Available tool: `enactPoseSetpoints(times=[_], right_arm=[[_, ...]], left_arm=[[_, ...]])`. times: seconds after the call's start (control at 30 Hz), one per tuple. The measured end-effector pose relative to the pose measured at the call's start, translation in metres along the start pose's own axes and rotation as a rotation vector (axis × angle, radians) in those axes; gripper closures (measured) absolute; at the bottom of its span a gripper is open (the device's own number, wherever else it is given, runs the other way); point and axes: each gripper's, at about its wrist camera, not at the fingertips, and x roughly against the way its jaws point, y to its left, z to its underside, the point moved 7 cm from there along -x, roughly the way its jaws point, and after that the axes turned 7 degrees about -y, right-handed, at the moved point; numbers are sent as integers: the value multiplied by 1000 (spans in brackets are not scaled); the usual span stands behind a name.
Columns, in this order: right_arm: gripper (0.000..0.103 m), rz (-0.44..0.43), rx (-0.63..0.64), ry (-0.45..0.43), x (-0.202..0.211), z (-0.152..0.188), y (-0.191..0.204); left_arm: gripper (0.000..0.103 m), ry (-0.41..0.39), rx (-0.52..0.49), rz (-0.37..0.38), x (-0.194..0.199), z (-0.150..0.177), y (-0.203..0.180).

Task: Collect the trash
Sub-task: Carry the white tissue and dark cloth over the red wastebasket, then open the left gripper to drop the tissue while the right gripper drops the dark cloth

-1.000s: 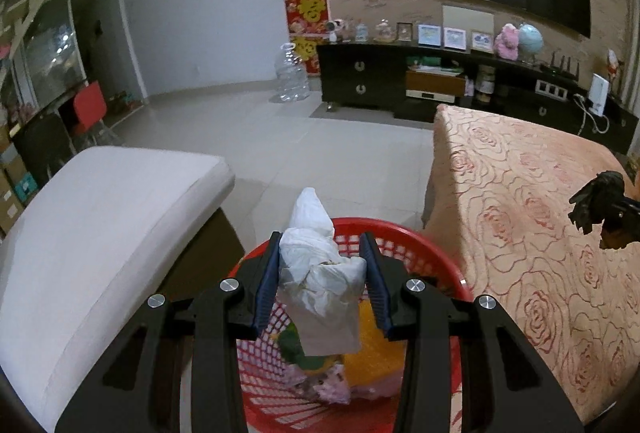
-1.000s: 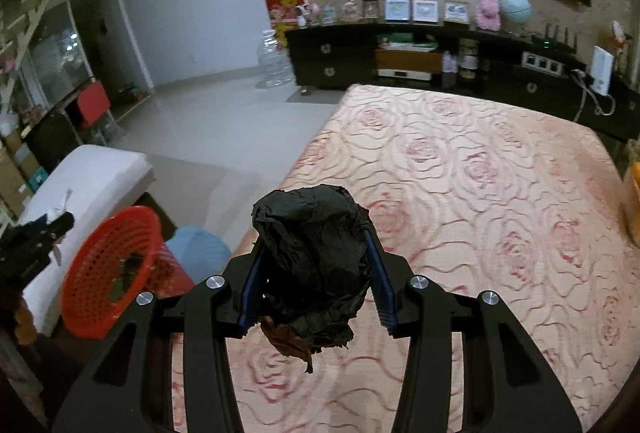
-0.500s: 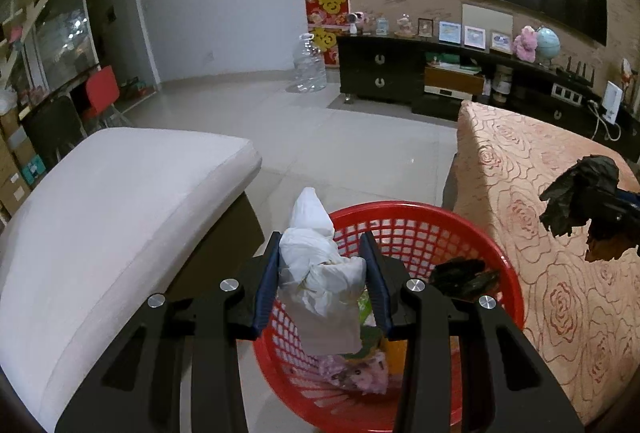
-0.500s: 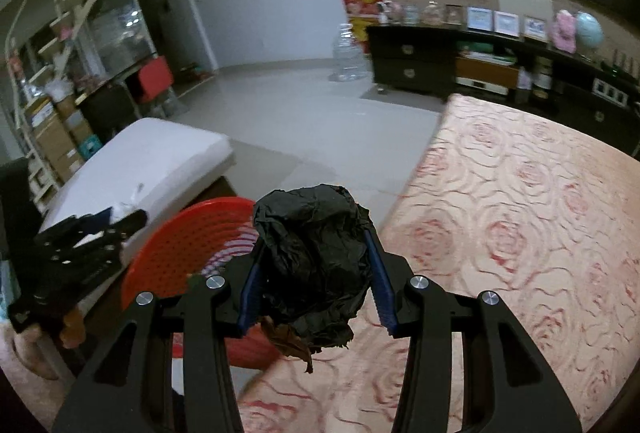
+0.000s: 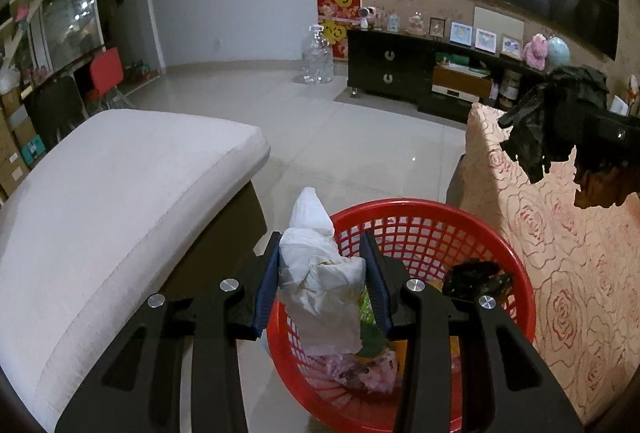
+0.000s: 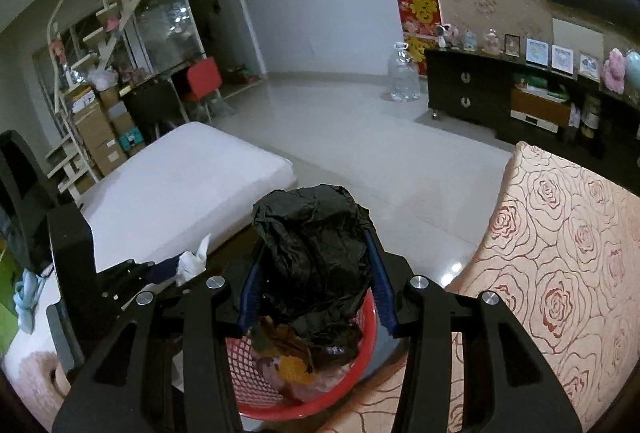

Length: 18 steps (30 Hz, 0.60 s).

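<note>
A red mesh basket (image 5: pixel 432 229) with trash in it stands on the floor between a white cushion and a rose-patterned table. My left gripper (image 5: pixel 322 273) hangs over the basket's near rim, shut on a crumpled white paper wad (image 5: pixel 320 281). A dark scrap (image 5: pixel 476 279) lies inside the basket. My right gripper (image 6: pixel 316 273) is shut on a crumpled black bag (image 6: pixel 312 257) with a brown piece hanging under it, held above the same red basket (image 6: pixel 360 357). From the left wrist view that black bag (image 5: pixel 552 121) hangs at the far right, over the table edge.
A white cushioned seat (image 5: pixel 112 201) lies left of the basket. The rose-patterned tablecloth (image 5: pixel 572 273) covers the table on the right. A dark TV cabinet (image 5: pixel 400 73) and a clear water jug (image 5: pixel 317 57) stand across the tiled floor. Boxes and a red chair (image 6: pixel 204 77) fill the far left.
My right gripper has swung left and upward with the black bag, from above the table to above the basket. The left gripper has shifted slightly with the white wad still held.
</note>
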Motion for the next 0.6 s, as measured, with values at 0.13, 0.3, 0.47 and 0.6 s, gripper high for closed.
enactPoseSetpoints(times=[0.13, 0.3, 0.47, 0.6], right_arm=[[58, 2, -50, 59, -16, 14, -13], [58, -5, -79, 99, -23, 27, -13], [58, -6, -93, 105, -25, 32, -10], [58, -3, -99, 111, -27, 35, -12]], left_arm=[[65, 28, -21, 0, -8, 6, -5], [65, 75, -50, 25, -18, 16, -14], [59, 108, -63, 42, -29, 20, -21], [35, 100, -31, 48, -29, 17, -18]])
